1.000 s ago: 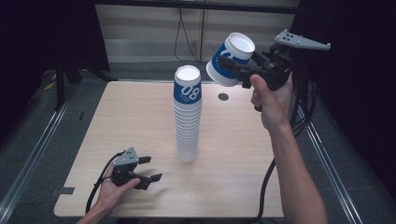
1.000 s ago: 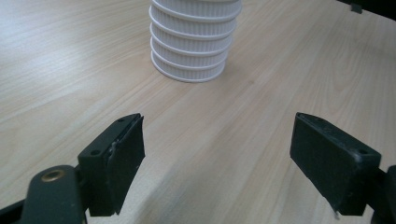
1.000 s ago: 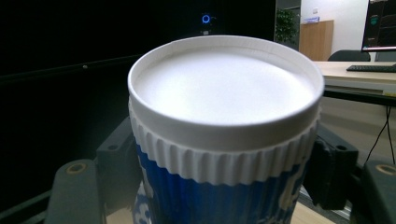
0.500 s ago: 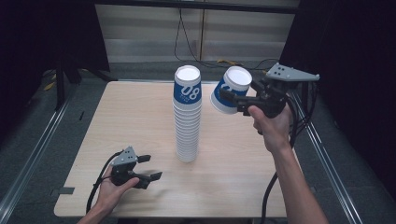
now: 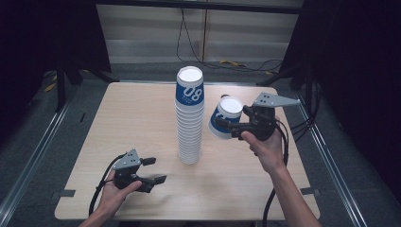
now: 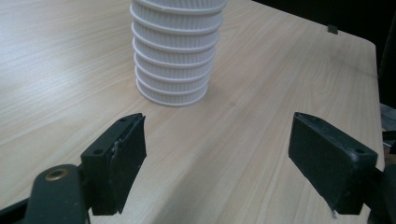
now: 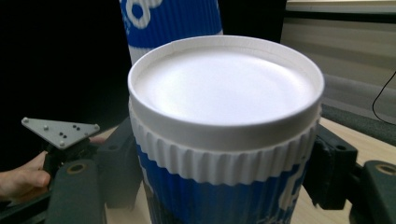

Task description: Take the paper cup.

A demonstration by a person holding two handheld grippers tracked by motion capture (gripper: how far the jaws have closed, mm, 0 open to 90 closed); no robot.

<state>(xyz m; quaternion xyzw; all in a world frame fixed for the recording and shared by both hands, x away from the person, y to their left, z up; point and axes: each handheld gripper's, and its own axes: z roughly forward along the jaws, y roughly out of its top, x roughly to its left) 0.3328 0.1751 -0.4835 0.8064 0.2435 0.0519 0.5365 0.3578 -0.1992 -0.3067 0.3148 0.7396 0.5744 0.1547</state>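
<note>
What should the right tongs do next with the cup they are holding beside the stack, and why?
Probably lower the cup straight down to the table and only then open. The right tongs grip it upside down, tilted, in the air just right of the cup stack. Bare tabletop lies beneath it. The left tongs rest open near the front edge, out of the way.

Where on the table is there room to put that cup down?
The bare wood of the table left of the cup stack is free, and so is the near right edge beyond the stack. It is crowded between the stack and the cup in the right gripper; the left gripper takes the near left.
</note>
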